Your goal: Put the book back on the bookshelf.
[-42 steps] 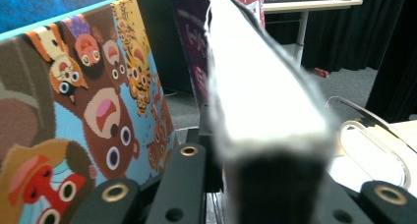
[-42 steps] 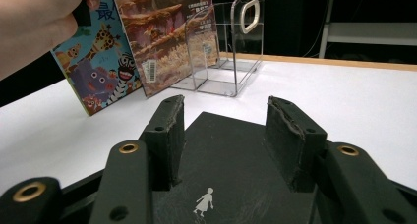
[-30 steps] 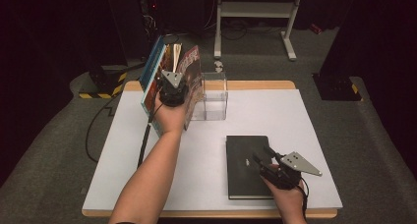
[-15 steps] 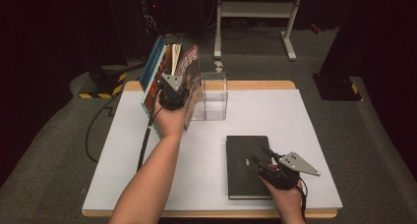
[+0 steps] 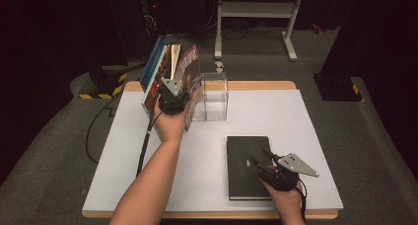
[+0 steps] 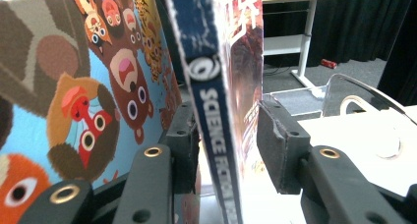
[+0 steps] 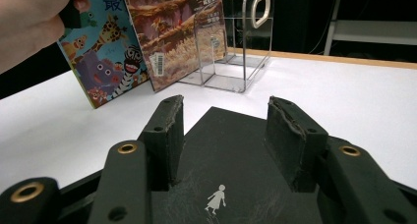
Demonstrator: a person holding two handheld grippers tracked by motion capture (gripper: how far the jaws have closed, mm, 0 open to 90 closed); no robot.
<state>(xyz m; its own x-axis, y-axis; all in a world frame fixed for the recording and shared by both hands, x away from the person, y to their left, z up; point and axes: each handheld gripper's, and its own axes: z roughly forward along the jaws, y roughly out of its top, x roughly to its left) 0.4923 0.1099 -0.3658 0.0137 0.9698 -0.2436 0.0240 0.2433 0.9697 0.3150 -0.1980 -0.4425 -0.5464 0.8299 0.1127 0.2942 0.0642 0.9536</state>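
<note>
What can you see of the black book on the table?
The black book lies flat and closed on the white table, near the person's edge, right of centre, with a matte dark cover. The right gripper view shows a small white figure printed on it. The right gripper sits over its right edge, jaws apart; whether they touch the cover isn't clear.

A clear acrylic holder (image 5: 215, 95) stands on the white rectangular table (image 5: 305, 121); behind stands a white metal frame (image 5: 256, 10), perhaps a desk's legs.
</note>
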